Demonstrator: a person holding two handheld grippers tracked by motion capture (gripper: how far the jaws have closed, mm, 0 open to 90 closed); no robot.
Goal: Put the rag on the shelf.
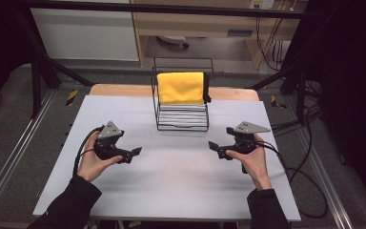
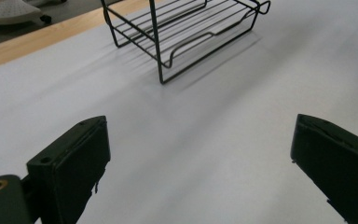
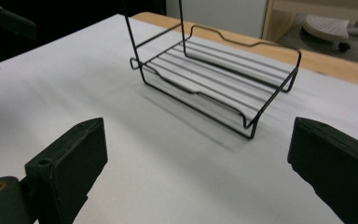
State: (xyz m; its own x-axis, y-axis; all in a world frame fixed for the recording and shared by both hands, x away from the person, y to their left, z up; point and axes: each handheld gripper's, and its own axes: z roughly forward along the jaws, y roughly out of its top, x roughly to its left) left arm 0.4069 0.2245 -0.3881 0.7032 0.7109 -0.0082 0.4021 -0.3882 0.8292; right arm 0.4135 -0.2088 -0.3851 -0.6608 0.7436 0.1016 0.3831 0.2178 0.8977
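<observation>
Both tools, left (image 1: 132, 153) and right (image 1: 215, 147), hover released over the surface (image 1: 171, 181). The yellow cloth (image 1: 181, 88) draped on the wire rack (image 1: 181, 121) looks soft and light (likely limp); pinch a hanging edge.

This looks like a lab or research recording space. A black metal frame (image 1: 43, 62) encloses a white-covered surface (image 1: 171, 176), bundles of cables (image 1: 305, 143) trail across a grey carpeted floor (image 1: 9, 133), yellow-black hazard tape (image 1: 71, 97) marks the frame's feet, and plain wooden shelving (image 1: 195, 21) stands behind against a white panel (image 1: 86, 33).
</observation>
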